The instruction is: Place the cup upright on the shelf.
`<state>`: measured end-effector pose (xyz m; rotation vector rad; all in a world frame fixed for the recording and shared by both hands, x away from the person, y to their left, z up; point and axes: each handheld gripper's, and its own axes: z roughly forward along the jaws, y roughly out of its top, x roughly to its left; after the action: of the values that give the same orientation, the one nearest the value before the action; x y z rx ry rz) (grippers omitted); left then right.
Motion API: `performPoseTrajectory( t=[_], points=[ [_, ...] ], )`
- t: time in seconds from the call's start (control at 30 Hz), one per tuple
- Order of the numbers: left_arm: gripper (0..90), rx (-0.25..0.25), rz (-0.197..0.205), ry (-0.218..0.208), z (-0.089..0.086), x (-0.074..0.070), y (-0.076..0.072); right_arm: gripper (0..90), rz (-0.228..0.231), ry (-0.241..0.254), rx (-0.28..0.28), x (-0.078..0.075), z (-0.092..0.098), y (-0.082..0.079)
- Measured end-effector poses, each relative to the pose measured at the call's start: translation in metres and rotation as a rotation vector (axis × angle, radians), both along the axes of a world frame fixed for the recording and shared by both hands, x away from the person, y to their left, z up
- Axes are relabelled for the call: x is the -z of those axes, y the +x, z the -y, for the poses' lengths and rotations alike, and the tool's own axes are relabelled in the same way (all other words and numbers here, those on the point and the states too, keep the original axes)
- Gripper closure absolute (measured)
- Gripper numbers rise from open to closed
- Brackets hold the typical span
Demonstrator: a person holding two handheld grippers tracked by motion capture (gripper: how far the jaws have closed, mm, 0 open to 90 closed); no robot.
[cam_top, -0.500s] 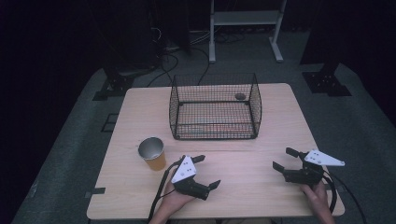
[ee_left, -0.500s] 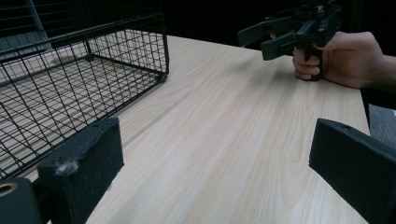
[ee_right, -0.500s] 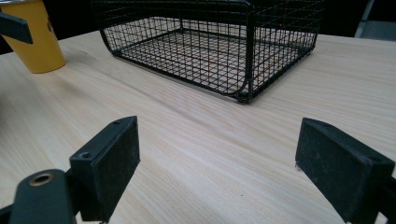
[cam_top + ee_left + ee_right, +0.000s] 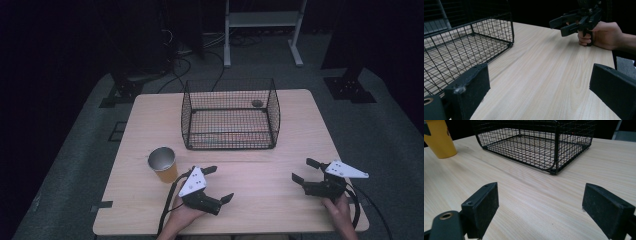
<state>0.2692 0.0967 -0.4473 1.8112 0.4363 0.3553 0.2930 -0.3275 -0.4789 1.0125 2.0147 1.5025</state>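
A black wire basket (image 4: pixel 274 114) stands open-topped at the middle back of the light wooden table (image 4: pixel 260 172). To its front left stands a yellow cup (image 4: pixel 163 165) with a silvery inside. My left gripper (image 4: pixel 220 183) rests near the front edge, just right of the cup, open and holding nothing. My right gripper (image 4: pixel 302 169) is open near the front right, also holding nothing. In the left gripper view my open gripper (image 4: pixel 540 92) faces the basket (image 4: pixel 474 37) and the right gripper (image 4: pixel 564 22) held in a hand. The right gripper view shows my open gripper (image 4: pixel 541 207), the basket (image 4: pixel 534 145) and the cup (image 4: pixel 439 138).
A small dark round thing (image 4: pixel 257 103) lies at the basket's back right; whether it is inside I cannot tell. Bare wood lies between the two grippers. Around the table are a grey floor, black stand feet (image 4: pixel 350 87), cables and a white frame (image 4: pixel 260 22).
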Motion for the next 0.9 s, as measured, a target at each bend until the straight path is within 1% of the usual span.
performPoseTrajectory(
  t=[0.33, 0.43, 0.53, 0.6, 0.77, 0.9],
  points=[
    [2.4, -0.004, 0.009, 0.000, -0.005, -0.010, -0.001, 12.7, -0.001, 0.006, 0.002, 0.000, 0.001, 0.001],
    [2.4, -0.003, 0.018, -0.001, -0.007, -0.017, -0.003, 12.8, 0.000, 0.003, 0.003, 0.000, 0.000, 0.000],
    [2.4, -0.004, 0.023, -0.003, -0.008, -0.020, -0.004, 12.8, 0.001, 0.004, 0.002, 0.000, 0.001, 0.000],
    [2.4, -0.006, 0.029, 0.006, -0.011, -0.023, -0.004, 12.8, -0.001, 0.006, 0.002, 0.000, 0.001, 0.001],
    [2.4, -0.012, 0.033, -0.002, -0.015, -0.029, -0.004, 12.7, -0.002, 0.007, 0.003, 0.000, 0.001, 0.001],
    [2.4, -0.019, 0.045, -0.006, -0.022, -0.038, -0.006, 12.8, 0.001, 0.004, 0.003, 0.000, 0.001, 0.001]
  ],
)
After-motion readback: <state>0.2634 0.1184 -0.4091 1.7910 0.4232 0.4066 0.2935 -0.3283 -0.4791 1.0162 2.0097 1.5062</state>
